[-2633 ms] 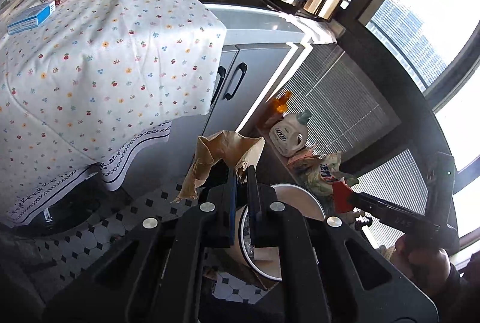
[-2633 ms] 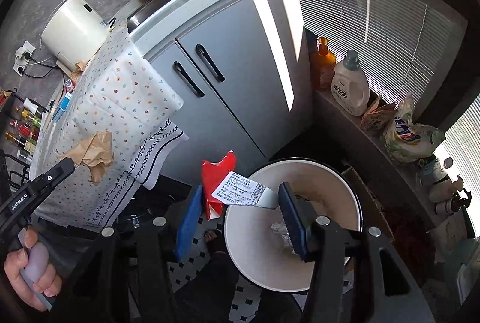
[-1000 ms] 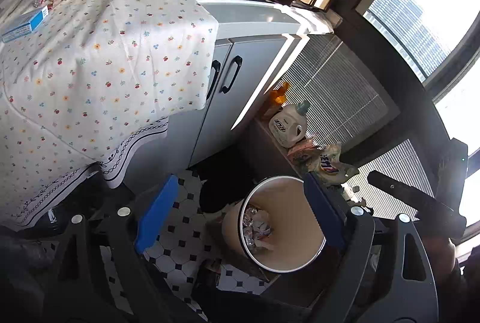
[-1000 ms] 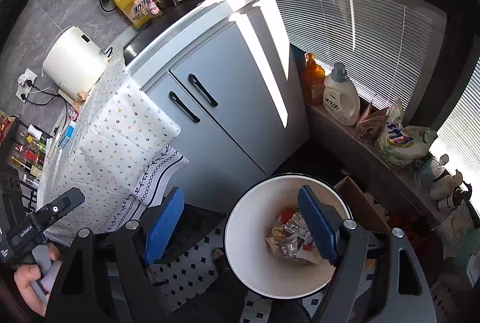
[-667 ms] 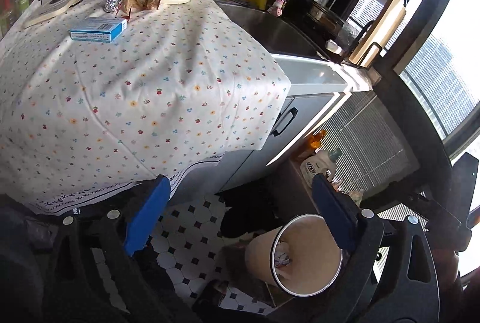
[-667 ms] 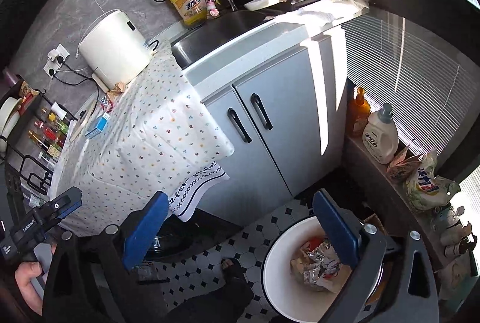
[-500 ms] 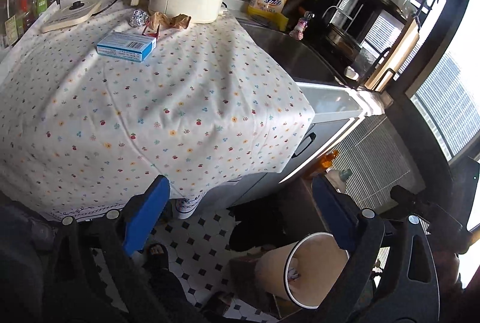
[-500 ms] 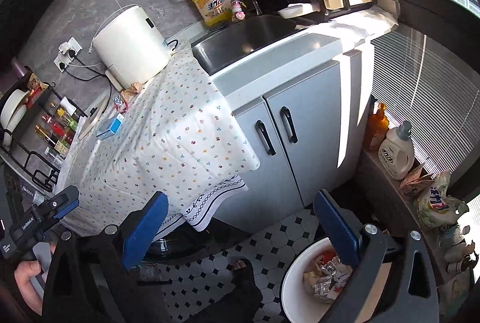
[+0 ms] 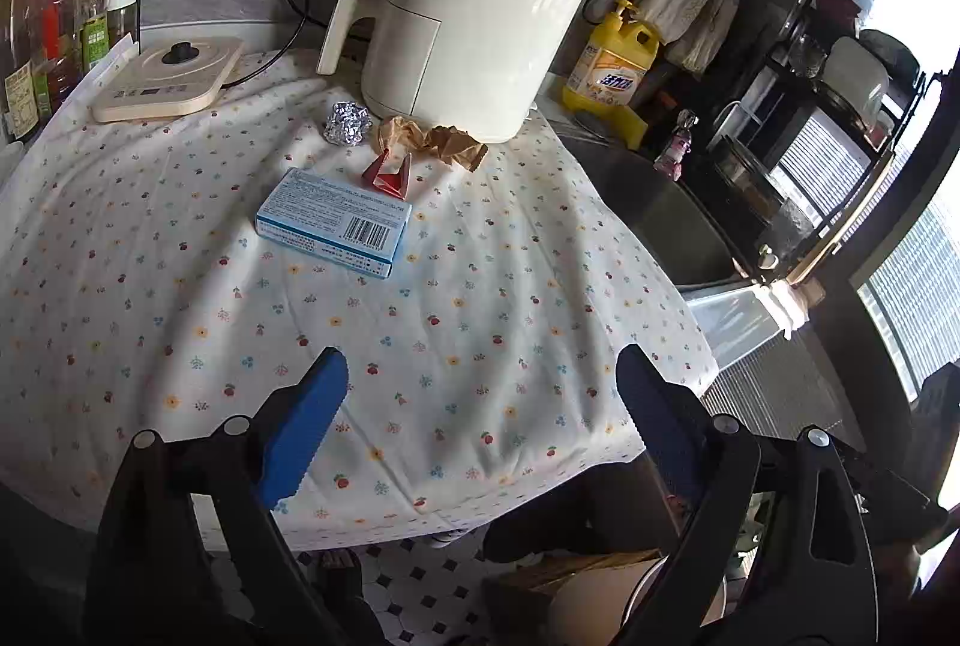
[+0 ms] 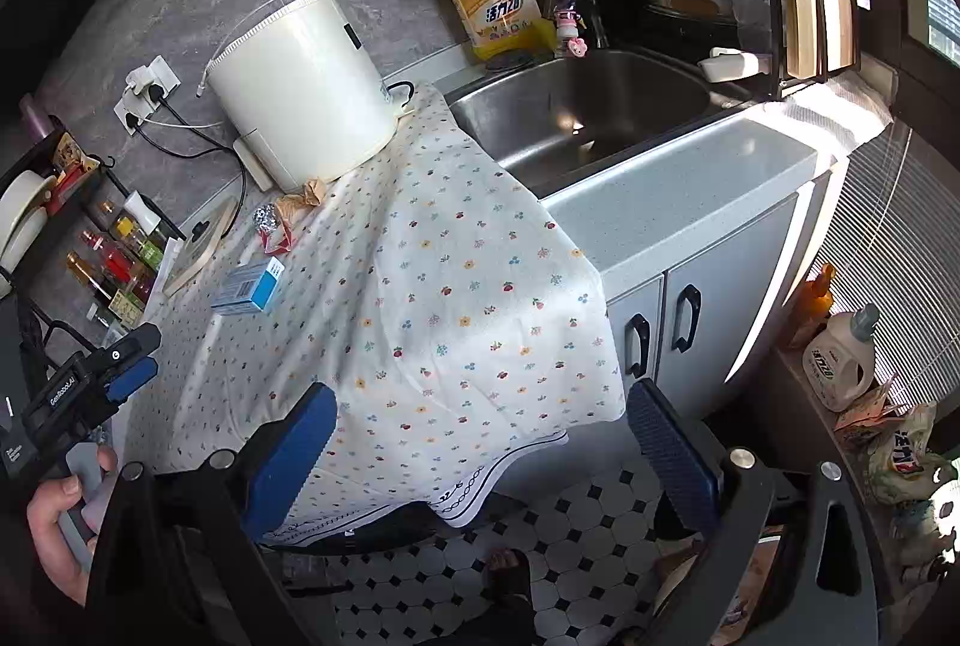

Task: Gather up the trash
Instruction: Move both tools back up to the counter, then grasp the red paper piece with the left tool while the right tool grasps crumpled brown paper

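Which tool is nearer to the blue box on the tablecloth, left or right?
Left. The left tool hangs open over the tablecloth, just short of the blue box. The right tool is open past the table's edge, farther away.

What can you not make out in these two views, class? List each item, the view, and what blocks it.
- Trash bin, left wrist view: contents hidden; cut by the bottom edge and the left gripper.
- Blue box, right wrist view: print too small.
- Crumpled brown paper, left wrist view: its back hidden against the white appliance.

Crumpled foil ball (image 9: 347, 123), brown paper wad (image 9: 429, 140), red folded wrapper (image 9: 389, 175), blue box (image 9: 334, 222) on tablecloth
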The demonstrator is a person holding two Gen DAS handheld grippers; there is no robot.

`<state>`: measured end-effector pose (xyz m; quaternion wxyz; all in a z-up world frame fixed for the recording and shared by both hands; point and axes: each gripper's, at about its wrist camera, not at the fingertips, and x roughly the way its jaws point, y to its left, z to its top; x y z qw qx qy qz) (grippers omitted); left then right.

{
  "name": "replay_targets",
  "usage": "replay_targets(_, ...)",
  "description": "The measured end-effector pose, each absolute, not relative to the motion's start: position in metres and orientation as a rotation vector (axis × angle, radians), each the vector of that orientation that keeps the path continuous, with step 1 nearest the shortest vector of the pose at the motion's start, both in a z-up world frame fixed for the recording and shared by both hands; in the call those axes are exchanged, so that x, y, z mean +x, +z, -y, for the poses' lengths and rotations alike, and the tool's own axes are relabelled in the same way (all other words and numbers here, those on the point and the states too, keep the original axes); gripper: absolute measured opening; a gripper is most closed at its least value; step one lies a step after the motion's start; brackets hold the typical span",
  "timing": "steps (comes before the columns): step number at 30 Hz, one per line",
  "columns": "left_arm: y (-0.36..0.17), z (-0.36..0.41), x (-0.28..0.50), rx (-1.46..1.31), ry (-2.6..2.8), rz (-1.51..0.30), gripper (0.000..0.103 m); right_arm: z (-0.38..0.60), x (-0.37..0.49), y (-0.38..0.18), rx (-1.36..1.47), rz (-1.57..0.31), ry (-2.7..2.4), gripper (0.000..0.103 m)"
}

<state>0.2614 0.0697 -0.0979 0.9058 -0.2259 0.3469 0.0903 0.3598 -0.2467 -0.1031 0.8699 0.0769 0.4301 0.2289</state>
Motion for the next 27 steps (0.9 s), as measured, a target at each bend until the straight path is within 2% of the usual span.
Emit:
replay_targets(11, -0.114, -0.153, 0.337, -0.471, 0.142, -0.754, 0.051, 0.18, 0.405, -0.1, 0.176, -0.88, 0.399, 0.095)
replay_targets(15, -0.125, -0.172, 0.362, -0.456, 0.122, -0.786, 0.043, 0.163, 0.413, -0.099, 0.188, -0.863, 0.368, 0.095)
replay_targets(20, -0.138, -0.187, 0.398, -0.415, 0.091, -0.839, 0.038, 0.15, 0.419, -0.099, 0.212, -0.849, 0.32, 0.095)
replay_targets(27, -0.158, -0.196, 0.439, -0.366, 0.07, -0.922, 0.037, 0.14, 0.426, -0.101, 0.239, -0.839, 0.257, 0.095)
